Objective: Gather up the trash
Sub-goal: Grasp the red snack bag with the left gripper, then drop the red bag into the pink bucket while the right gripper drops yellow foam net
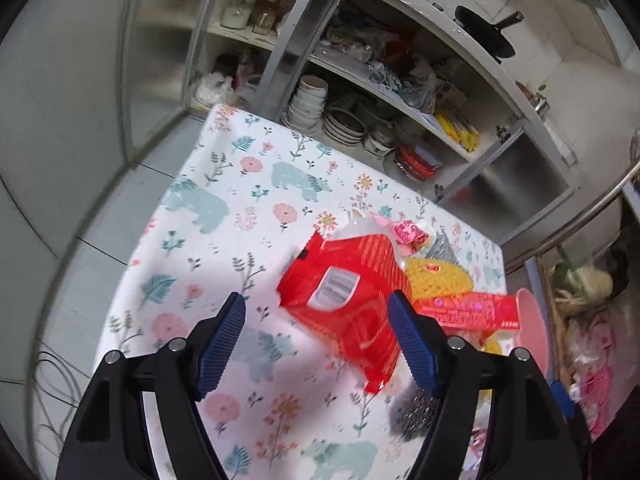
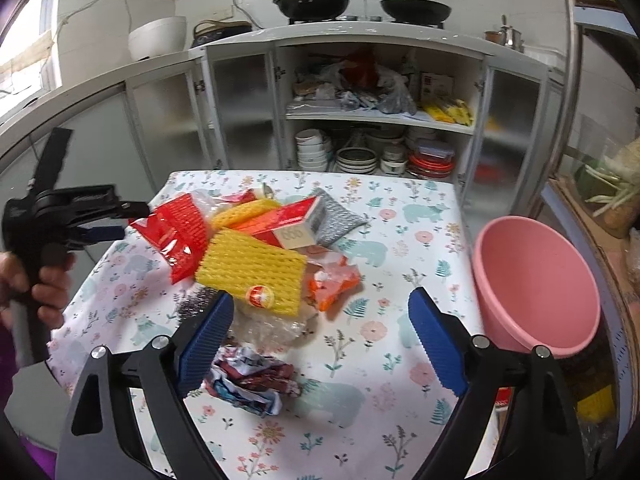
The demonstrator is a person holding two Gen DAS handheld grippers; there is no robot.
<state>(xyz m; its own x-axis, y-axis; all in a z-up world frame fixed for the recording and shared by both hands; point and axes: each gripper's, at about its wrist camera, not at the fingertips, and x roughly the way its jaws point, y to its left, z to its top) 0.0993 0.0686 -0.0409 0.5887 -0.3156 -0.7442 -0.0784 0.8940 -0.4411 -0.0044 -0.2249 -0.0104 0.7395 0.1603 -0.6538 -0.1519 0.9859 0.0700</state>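
- The left claw (image 1: 316, 316) stands wide, its blue pads apart over the tabletop (image 1: 224, 216); a red wrapper (image 1: 348, 280) lies between and beyond the pads, and neither pad visibly presses on it.
- In the right wrist view the left claw (image 2: 120, 220) sits at 9 o'clock, at the left edge of the trash pile, held by a hand (image 2: 44, 280).
- The right claw (image 2: 320, 312) is wide too, with nothing gripped; its pads frame the near side of the pile.
- The trash lies heaped on the floral tabletop (image 2: 400, 220), from centre toward 11 o'clock in the right wrist view: the red wrapper (image 2: 176, 236) at the left, a yellow foam net (image 2: 252, 272) with a round sticker in the middle, a red box (image 2: 288, 220) behind it, and a grey scrubber (image 2: 336, 216) at 12 o'clock.
- An orange wrapper (image 2: 336, 284) lies just right of the net.
- Clear crumpled plastic (image 2: 272, 328) sits under the net's near edge.
- A crumpled printed wrapper (image 2: 252, 380) lies nearest, beside the right claw's left pad.
- A pink bowl (image 2: 536, 284) stands tilted at 3 o'clock, at the tabletop's right edge, apart from the pile.
- Behind the tabletop an open cabinet (image 2: 360, 120) holds stacked dishes; two pans sit on the stove above it.
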